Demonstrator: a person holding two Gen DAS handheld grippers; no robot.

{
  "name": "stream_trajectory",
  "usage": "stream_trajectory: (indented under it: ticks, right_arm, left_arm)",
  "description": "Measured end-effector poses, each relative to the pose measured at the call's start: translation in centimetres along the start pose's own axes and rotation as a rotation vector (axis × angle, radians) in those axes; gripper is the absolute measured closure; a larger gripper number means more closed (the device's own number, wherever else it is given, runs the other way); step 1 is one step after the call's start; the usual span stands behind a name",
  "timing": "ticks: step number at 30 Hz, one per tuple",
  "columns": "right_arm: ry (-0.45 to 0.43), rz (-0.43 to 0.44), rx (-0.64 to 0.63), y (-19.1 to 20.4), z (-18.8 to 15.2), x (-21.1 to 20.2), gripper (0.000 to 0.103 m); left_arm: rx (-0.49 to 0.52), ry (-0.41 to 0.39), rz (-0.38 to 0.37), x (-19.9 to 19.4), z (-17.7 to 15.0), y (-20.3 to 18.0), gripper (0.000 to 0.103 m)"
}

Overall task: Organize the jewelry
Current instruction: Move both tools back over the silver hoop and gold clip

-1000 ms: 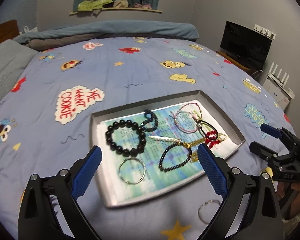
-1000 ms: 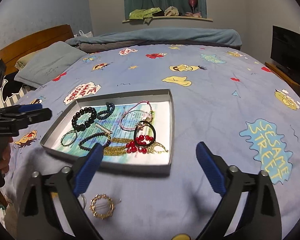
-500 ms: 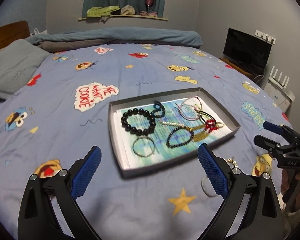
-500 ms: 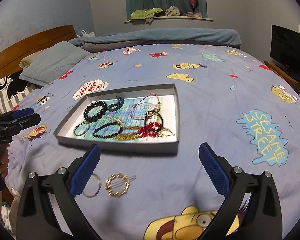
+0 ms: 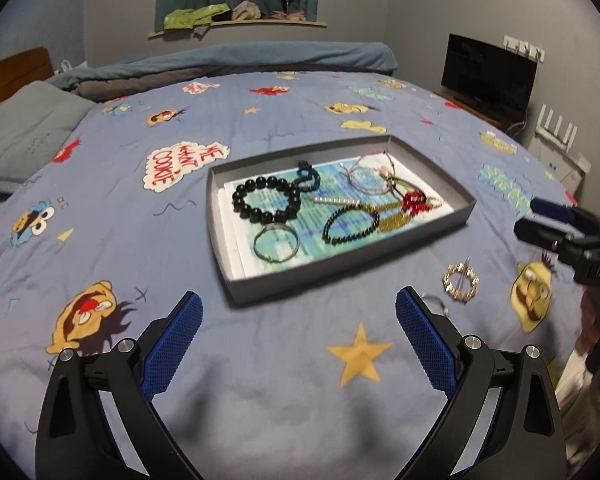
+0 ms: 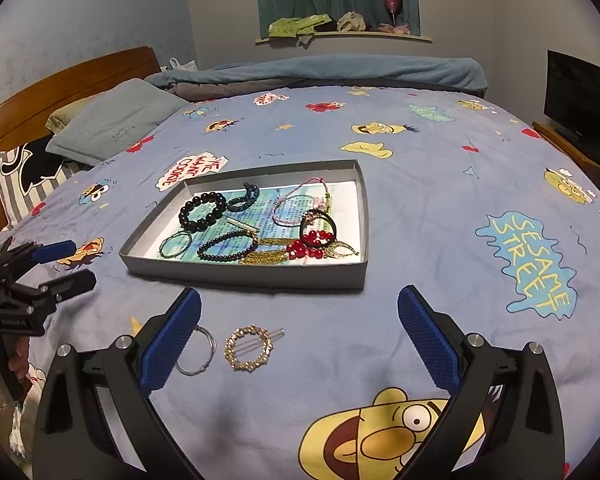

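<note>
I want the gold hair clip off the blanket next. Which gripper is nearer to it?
Right. The right gripper hangs just behind the gold hair clip; the left gripper sits farther off, to the clip's left.

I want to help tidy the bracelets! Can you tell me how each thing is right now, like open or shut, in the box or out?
Left tool: open, empty.
Right tool: open, empty.
Grey box: lidless, flat on the bed.
Big black bead bracelet: in the box.
Red bead bracelet: in the box, tangled with a gold chain.
Gold round hair clip: outside, on the blanket.
Silver wire bangle: outside, beside the clip.
</note>
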State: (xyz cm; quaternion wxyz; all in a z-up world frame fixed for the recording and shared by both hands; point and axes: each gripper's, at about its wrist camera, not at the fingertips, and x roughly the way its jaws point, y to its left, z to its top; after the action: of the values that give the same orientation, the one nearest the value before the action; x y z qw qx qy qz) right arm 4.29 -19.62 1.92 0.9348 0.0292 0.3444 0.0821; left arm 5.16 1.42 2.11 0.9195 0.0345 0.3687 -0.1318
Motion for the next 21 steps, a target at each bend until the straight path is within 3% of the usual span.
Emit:
stream_trajectory:
  ticks: [12,21]
  right_arm:
    - [0.063,-0.013,0.0,-1.7,-3.1,1.1,0.006]
    - [0.075,0.037,-0.039,-1.4,-4.4,1.6,0.006]
  left_arm:
    - [0.074,0.071,-0.075,3.5,-3.5,-3.9,0.007]
    - [0.15,0.044,-0.124,4.6,-4.3,-7.3,0.007]
